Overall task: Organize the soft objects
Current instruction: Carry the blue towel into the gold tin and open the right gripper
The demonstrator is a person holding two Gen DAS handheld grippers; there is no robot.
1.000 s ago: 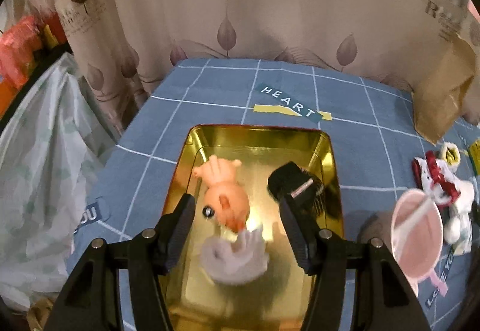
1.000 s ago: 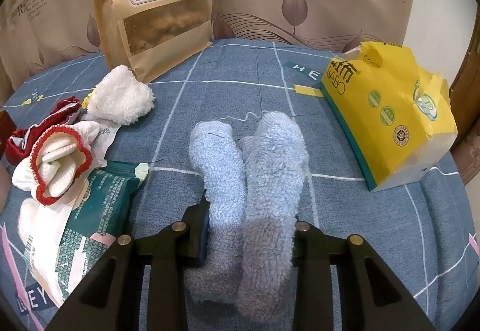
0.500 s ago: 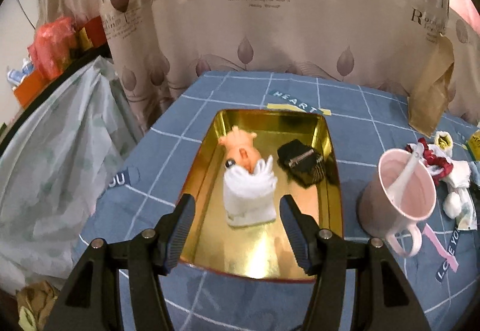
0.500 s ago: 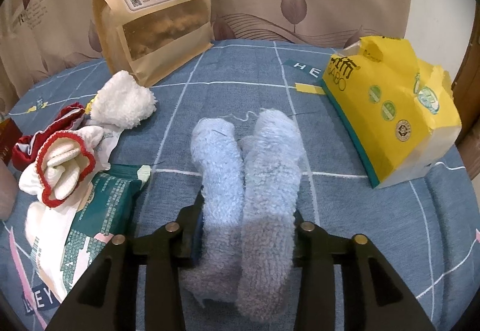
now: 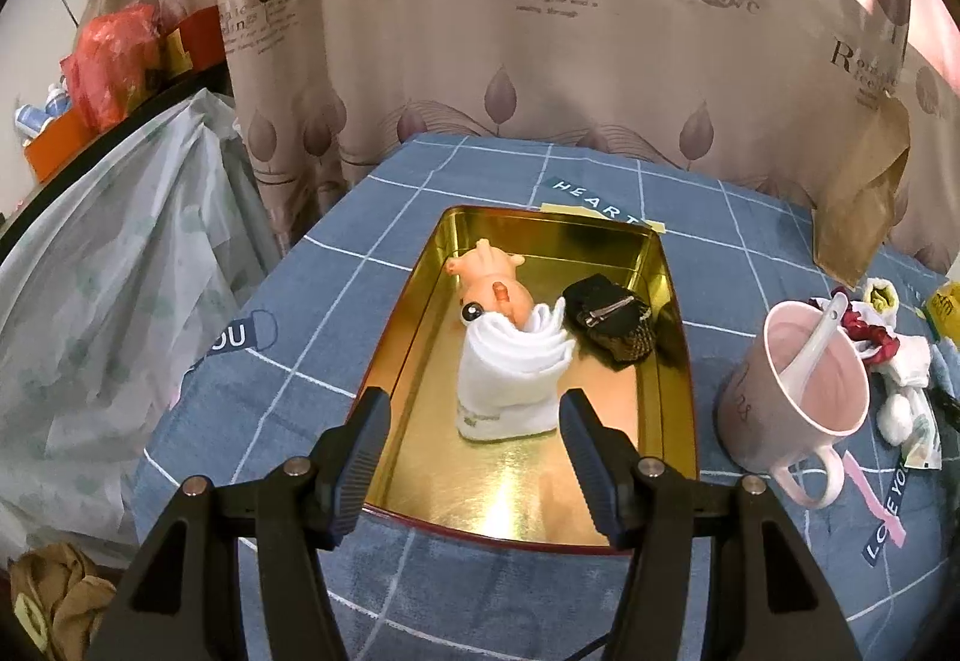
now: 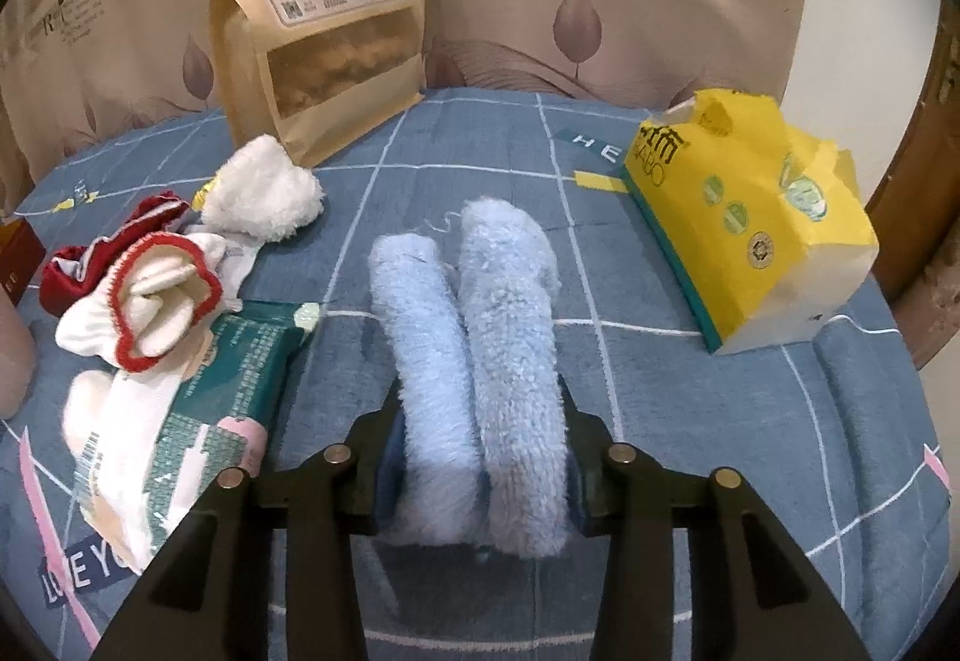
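Blue checked cloth [image 5: 480,571] covers the table, leaf-print curtain [image 5: 540,61] behind. Left gripper [image 5: 471,457] gapes wide and empty over the gold tray [image 5: 678,421] holding a white sock [image 5: 510,391]; right gripper [image 6: 477,472], jaws just closing, squeezes blue fluffy socks [image 6: 480,361] mid-table.

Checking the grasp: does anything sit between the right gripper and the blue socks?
No. The right gripper has its jaws closed against both sides of the blue socks; nothing visible lies between them.
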